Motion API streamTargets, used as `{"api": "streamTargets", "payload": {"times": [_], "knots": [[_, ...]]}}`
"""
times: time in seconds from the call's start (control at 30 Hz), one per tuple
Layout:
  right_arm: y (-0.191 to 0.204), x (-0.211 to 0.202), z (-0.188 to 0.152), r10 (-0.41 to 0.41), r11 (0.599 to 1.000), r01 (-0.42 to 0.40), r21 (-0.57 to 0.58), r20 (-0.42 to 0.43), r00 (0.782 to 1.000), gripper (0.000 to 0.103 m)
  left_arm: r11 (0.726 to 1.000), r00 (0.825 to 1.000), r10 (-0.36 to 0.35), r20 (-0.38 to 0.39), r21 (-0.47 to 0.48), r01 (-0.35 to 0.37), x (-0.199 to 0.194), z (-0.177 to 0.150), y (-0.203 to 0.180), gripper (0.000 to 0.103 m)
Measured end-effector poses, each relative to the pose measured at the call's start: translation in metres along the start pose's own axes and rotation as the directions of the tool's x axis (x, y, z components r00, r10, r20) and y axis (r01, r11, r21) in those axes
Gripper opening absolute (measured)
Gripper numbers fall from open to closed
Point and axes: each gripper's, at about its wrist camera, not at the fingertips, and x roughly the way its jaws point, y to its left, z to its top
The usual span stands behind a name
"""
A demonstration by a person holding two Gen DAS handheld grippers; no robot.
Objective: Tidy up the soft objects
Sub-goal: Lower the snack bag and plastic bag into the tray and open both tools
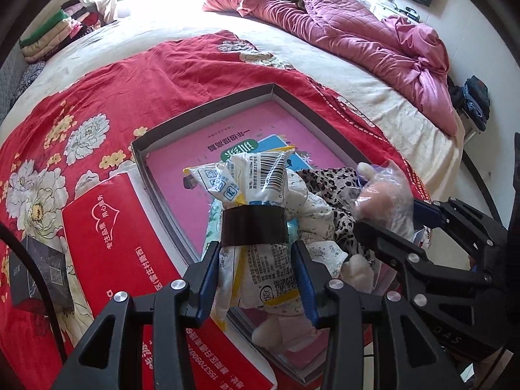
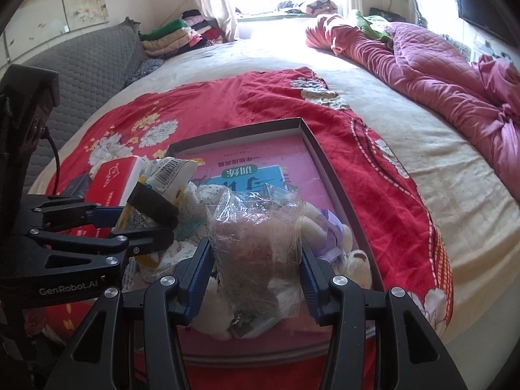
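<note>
ahead of both your grippers lies the shallow dark-walled cardboard tray with a pink book inside (image 1: 208,104), on the red floral blanket (image 1: 97,104). your left gripper (image 1: 256,279) is clamped on a white printed plastic packet with a black band (image 1: 256,214). your right gripper (image 2: 256,276) squeezes a clear crinkled plastic bag of pinkish fluff (image 2: 256,227), above soft toys in the tray.

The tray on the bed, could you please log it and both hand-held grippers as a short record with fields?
surface: red floral blanket on a bed
tray: shallow, dark-rimmed, pink bottom
in tray: leopard-print cloth, pale soft items
left hand-held gripper: shut on white barcode packet, above tray
right hand-held gripper: shut on clear plastic bag, above tray
beside tray: red box
</note>
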Motion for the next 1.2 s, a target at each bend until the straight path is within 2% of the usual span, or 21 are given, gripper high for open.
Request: {"api": "streamTargets", "payload": {"times": [0.23,0.53,0.57,0.63,1.07,1.2], "knots": [[0.006,0.021,0.002,-0.006,0.998,0.006,-0.058,-0.011,1.0,0.054,0.999,0.999,-0.04,-0.01,-0.023,0.04,0.005,0.002,0.01,0.044],[0.013,0.012,-0.004,-0.015,0.995,0.017,-0.1,0.019,1.0,0.059,0.998,0.998,-0.056,-0.012,-0.023,0.055,0.003,0.001,0.01,0.044],[0.013,0.01,-0.004,-0.012,0.995,0.015,-0.1,0.028,1.0,0.06,0.998,0.998,-0.057,-0.011,-0.024,0.057,0.003,0.001,0.01,0.044],[0.013,0.003,-0.004,-0.007,0.996,0.011,-0.089,0.044,0.999,0.069,0.998,0.998,-0.055,-0.011,-0.021,0.055,0.002,0.001,0.01,0.044],[0.004,-0.027,0.0,-0.038,0.998,0.042,-0.036,0.097,0.995,0.07,0.999,0.999,-0.034,0.0,0.003,0.034,-0.004,-0.001,0.005,0.044],[-0.002,-0.033,-0.003,-0.066,0.998,0.066,0.002,0.087,0.994,0.072,0.999,0.999,-0.033,0.009,0.007,0.033,-0.008,0.0,0.005,0.045]]}}
